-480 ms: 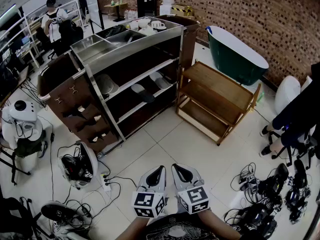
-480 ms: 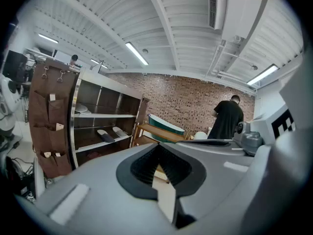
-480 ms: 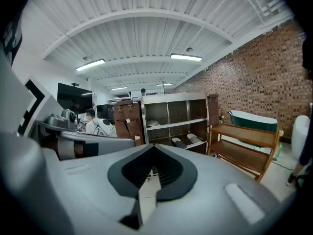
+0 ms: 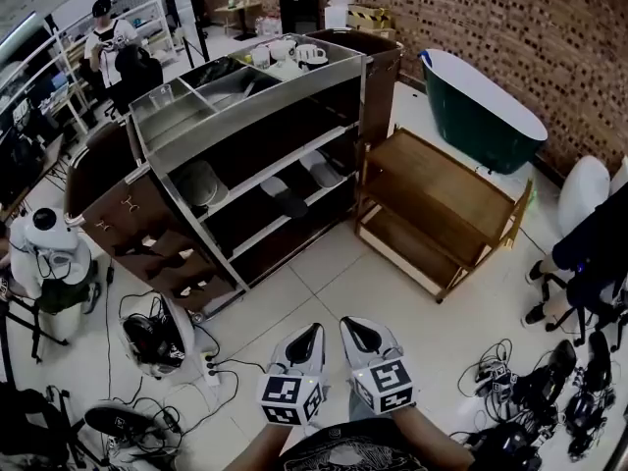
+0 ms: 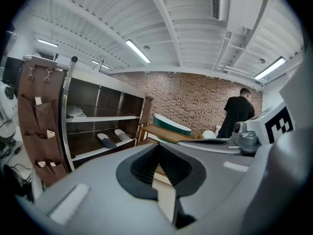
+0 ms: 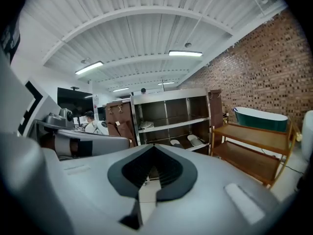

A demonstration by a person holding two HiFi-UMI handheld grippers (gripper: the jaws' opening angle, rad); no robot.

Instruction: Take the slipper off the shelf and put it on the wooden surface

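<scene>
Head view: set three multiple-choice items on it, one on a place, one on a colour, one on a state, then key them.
1. On the shelf unit, the slippers lie: A on its top; B on an inner shelf; C under it.
2. The bathtub is, outside: A red; B yellow; C dark green.
3. The right gripper is: A shut, empty; B shut on a slipper; C wide open.
Key: B, both rest on a shelf board; C, green wall under a white rim; A, its jaws meet with nothing between.
</scene>
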